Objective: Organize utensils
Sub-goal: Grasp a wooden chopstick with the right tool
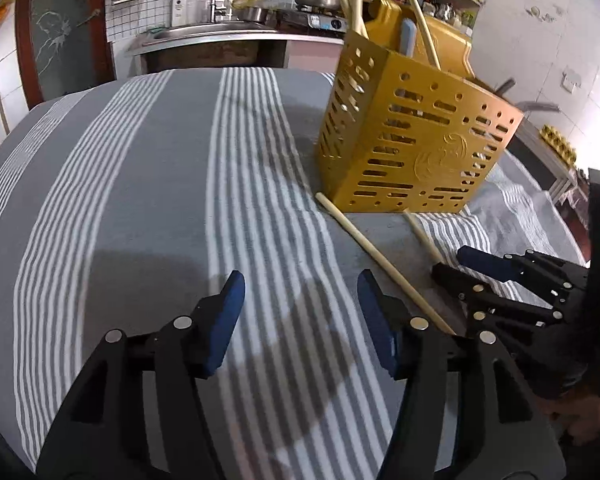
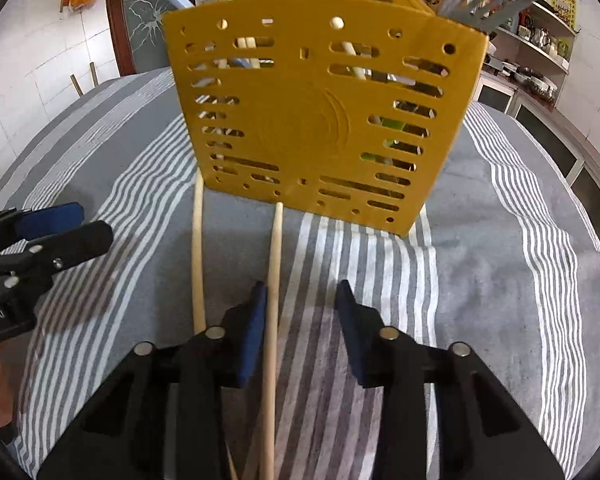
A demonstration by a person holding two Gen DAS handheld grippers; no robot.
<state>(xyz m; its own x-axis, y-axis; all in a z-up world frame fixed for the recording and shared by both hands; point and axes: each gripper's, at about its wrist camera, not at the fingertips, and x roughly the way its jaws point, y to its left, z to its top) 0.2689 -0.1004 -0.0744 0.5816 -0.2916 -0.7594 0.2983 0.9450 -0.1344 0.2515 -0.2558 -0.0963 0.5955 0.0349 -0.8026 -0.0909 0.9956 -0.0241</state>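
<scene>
A yellow perforated utensil holder point(image 1: 412, 136) stands on the striped cloth, also in the right wrist view point(image 2: 320, 120). It holds several chopsticks, a blue-handled utensil and grey forks point(image 2: 492, 0). Two loose chopsticks lie on the cloth in front of it: one point(image 1: 380, 264) point(image 2: 198, 260) and another point(image 1: 422, 236) point(image 2: 274, 300). My left gripper point(image 1: 300, 304) is open and empty over the cloth, left of the chopsticks. My right gripper point(image 2: 302, 312) is open, and the second chopstick lies between its jaws next to the left pad point(image 2: 254, 332). The right gripper also shows in the left wrist view point(image 1: 460, 264).
A grey and white striped cloth point(image 1: 140, 200) covers the table. A sink counter point(image 1: 204, 36) with pots and bottles stands behind it. Shelves point(image 2: 540, 52) with jars are at the far right. My left gripper shows at the left edge of the right wrist view point(image 2: 60, 224).
</scene>
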